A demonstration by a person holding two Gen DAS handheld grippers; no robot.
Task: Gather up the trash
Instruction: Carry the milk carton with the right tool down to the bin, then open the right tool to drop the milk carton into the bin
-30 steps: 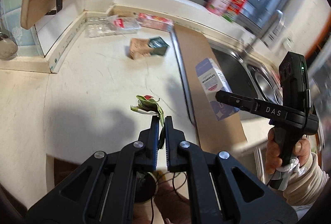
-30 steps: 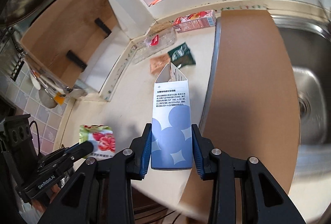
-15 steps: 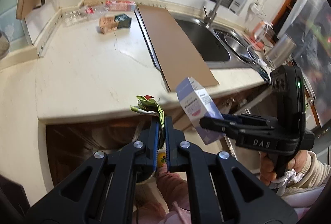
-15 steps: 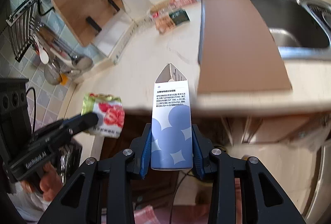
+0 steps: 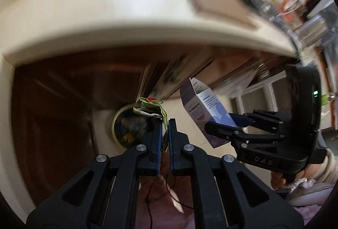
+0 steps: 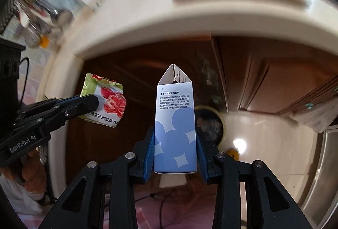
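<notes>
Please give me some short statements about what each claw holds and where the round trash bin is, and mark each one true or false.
1. The right claw grips a white-and-blue paper carton. True.
2. The carton's top is sealed flat. False: its top flaps stand open in a peak.
3. The left claw pinches a crumpled tomato-print wrapper. True.
4. Both items rest on the cream countertop. False: both are held in the air below its edge.
5. A round trash bin stands on the floor beyond the carton. True.
</notes>
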